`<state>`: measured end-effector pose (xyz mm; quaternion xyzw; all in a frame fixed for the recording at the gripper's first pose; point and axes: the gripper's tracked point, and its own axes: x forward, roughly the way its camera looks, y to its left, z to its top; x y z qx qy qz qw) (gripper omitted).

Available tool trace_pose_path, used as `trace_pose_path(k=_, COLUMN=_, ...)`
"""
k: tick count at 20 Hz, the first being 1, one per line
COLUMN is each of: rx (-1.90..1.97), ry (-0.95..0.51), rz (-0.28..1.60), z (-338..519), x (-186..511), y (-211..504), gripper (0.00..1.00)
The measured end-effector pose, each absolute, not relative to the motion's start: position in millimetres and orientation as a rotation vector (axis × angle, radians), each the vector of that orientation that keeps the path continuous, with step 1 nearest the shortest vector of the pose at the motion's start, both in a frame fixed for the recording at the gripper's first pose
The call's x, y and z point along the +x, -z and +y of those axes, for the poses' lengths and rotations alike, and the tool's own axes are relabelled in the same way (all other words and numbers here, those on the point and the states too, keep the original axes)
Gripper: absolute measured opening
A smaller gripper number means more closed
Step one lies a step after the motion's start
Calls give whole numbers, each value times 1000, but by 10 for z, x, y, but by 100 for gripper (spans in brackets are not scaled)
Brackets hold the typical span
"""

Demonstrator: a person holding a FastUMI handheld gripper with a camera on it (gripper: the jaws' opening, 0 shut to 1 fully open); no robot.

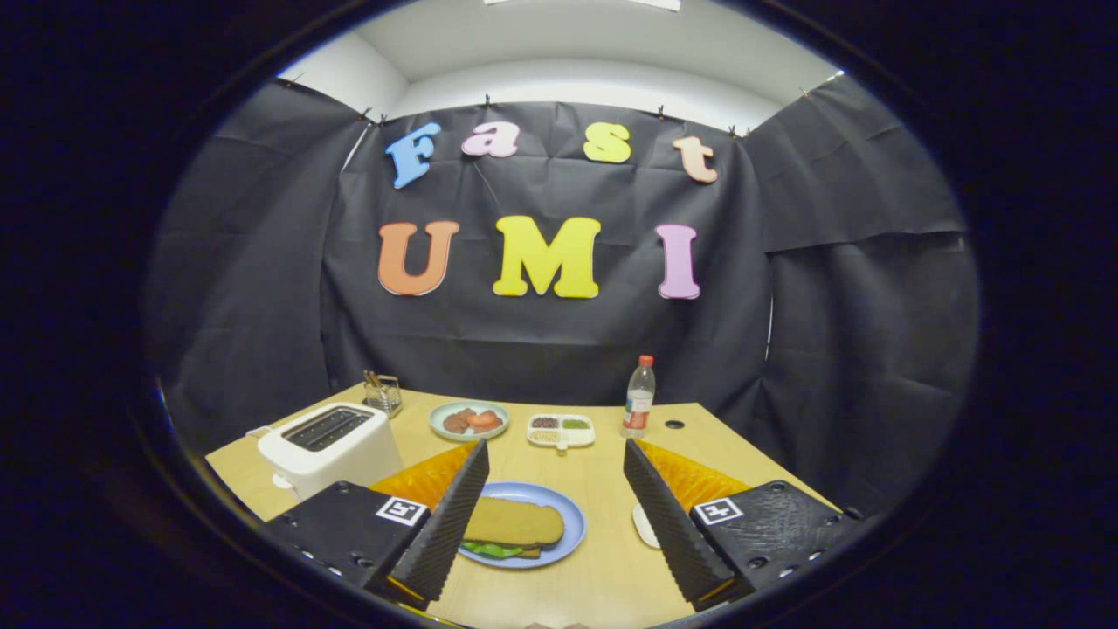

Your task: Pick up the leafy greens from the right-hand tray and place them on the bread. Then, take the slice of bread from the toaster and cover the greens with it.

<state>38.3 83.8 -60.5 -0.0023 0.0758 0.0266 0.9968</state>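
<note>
Plainly, the gripper (555, 489) hangs above the wooden table (603, 577) with its two fingers (445, 524) spread wide and pinching nothing. Between them sits a blue plate (572, 524) bearing a slice of bread (514, 522) laid over leafy greens (491, 549), a green edge peeking out underneath. A white toaster (330, 447) stands beyond the left finger, and farther back are a plate of food (469, 421), a small divided tray (561, 430) and a bottle (639, 397).

No text can be read here. The bottle (639, 397) carries a label too small to make out. Each finger mount bears a square black-and-white marker (401, 510).
</note>
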Motion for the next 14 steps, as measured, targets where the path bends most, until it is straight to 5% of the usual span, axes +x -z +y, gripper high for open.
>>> trace_pose_path(k=14, rx=-13, ry=-72, rz=45, z=792, x=-61, y=131, gripper=95)
